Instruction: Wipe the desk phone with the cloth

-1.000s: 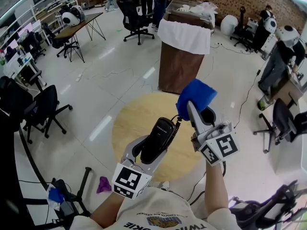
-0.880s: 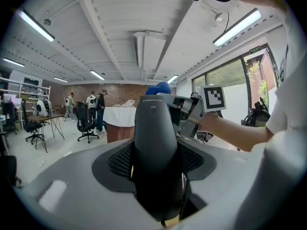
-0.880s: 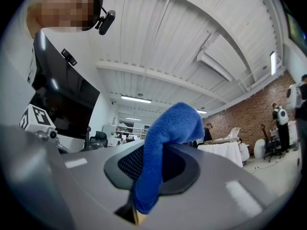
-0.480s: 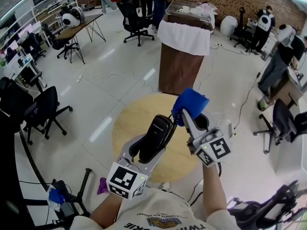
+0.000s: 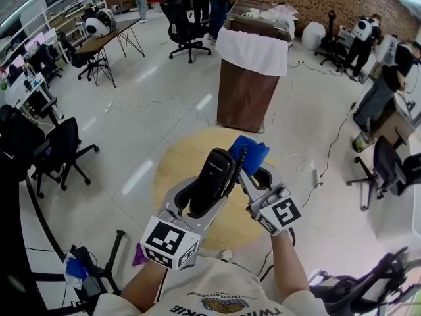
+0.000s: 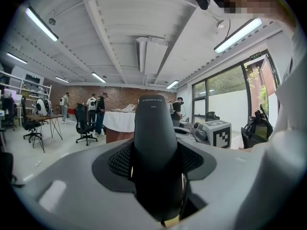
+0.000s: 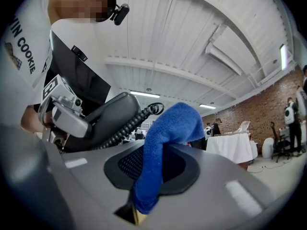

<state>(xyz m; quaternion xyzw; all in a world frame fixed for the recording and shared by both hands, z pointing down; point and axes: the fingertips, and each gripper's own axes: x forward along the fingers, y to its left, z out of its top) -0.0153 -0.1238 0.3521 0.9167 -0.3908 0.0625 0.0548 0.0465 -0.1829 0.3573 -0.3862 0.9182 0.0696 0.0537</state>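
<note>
Right gripper (image 5: 246,171) now lower, jaws on cloth (image 5: 250,150), seemingly against handset (image 5: 217,168) clamped in left gripper (image 5: 206,200)

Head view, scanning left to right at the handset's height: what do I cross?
Black office chair → phone handset → blue cloth → second office chair.

Handset (image 5: 212,188): black, glossy, w/ coiled cord (image 5: 238,162); tilted, top end up, clamped in left gripper (image 5: 205,199).
Cloth (image 5: 248,153): blue, bunched, pinched in right gripper (image 5: 250,171); top prob. touching handset's upper end.
</note>
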